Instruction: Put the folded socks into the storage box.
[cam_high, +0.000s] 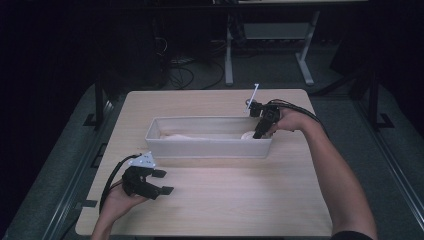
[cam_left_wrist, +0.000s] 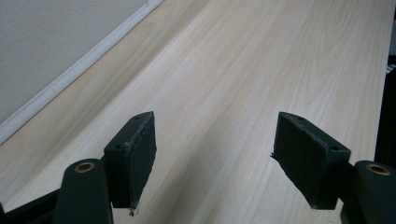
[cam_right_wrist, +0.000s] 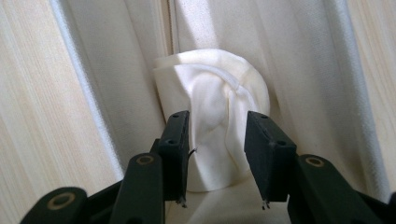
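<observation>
Right gripper view looks down into the long white rectangular plastic bin (cam_right_wrist: 116, 70), where the right gripper (cam_right_wrist: 217, 140) hangs with jaws partly apart on either side of a soft white folded cloth bundle (cam_right_wrist: 210, 93) at the bin's end, not yet pinched. The grasp and lift likely remain. In front of the bin, the left gripper (cam_left_wrist: 215, 144) idles wide over the pale wooden worktop (cam_left_wrist: 261, 60).

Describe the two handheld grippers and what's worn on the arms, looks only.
Both grippers are black, each with two blocky jaws faced with flat dark pads and brass-coloured rivets at the finger joints. The left gripper carries a grey three-cornered plate on top and trails a black cable. The right gripper also trails black cables and has a thin pale rod. Forearms are bare; a dark sleeve edge shows on the right arm.
</observation>
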